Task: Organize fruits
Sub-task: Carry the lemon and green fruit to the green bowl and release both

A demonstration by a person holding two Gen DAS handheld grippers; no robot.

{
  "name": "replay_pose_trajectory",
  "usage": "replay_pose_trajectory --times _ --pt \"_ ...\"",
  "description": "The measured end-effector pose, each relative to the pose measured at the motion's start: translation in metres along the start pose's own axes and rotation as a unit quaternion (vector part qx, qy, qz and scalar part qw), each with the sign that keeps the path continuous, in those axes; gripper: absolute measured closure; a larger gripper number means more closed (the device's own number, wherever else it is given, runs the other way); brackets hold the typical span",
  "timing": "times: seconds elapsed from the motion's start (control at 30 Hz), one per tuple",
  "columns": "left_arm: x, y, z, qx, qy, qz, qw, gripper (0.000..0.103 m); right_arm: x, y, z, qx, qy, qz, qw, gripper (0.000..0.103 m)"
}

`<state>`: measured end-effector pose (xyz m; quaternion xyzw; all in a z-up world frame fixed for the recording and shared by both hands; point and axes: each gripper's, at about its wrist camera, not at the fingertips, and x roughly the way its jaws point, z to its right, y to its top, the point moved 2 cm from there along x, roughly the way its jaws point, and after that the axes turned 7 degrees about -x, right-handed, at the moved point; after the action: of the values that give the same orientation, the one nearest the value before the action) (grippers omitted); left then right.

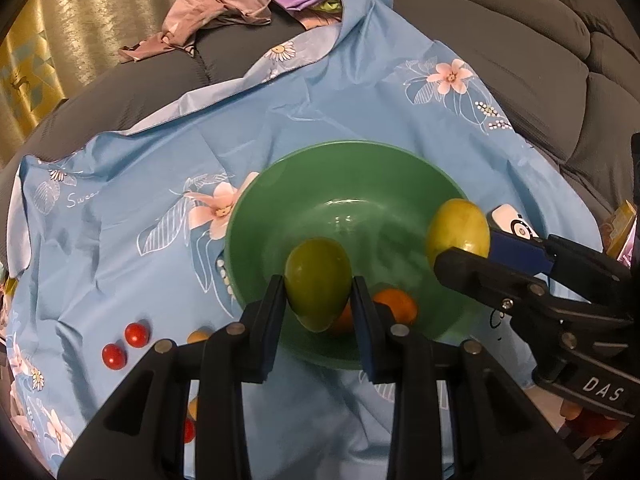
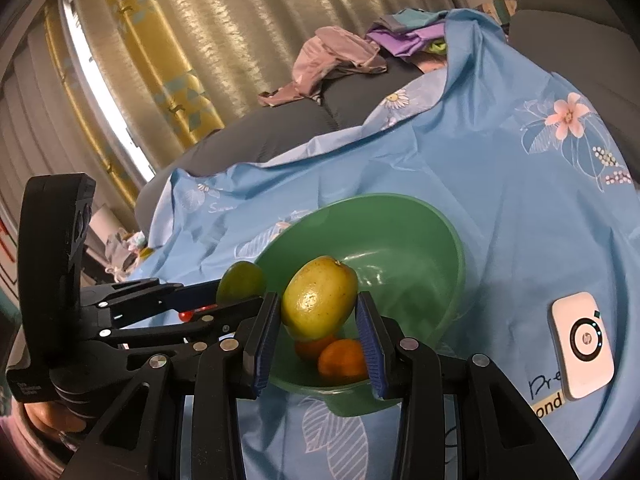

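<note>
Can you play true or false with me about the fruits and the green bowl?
1. Each gripper holds a fruit. True: the left gripper clamps a green fruit, the right gripper a yellow-green fruit.
2. The green bowl is empty. False: two orange fruits lie inside.
3. Two red balls lie on the blue cloth. True.
4. The white device sits in the bowl. False: it lies on the cloth beside it.
</note>
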<state>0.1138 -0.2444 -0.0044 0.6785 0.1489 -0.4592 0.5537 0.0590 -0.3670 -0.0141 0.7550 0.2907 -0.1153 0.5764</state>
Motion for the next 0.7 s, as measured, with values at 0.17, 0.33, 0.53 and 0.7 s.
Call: replay_pose_trajectory --times 0.17,0.33,0.53,0.7 --pt "0.008 0.002 0.004 0.003 -0.001 -0.008 1.0 0.07 0.002 -0.001 0.005 0.004 -0.002 -0.003 1.0 0.063" --pt "0.015 0.003 0.007 0.008 -0.001 -0.014 0.9999 0.07 0.002 -0.002 0.009 0.007 -0.006 -0.004 1.0 0.063" --pt "0.023 0.004 0.008 0.01 0.0 -0.023 0.9997 0.07 0.004 -0.001 0.01 0.007 -0.009 -0.008 1.0 0.063" --pt "0.03 0.002 0.006 0.009 0.003 -0.034 0.9994 0.07 0.008 -0.001 0.01 0.004 -0.012 -0.014 1.0 0.063"
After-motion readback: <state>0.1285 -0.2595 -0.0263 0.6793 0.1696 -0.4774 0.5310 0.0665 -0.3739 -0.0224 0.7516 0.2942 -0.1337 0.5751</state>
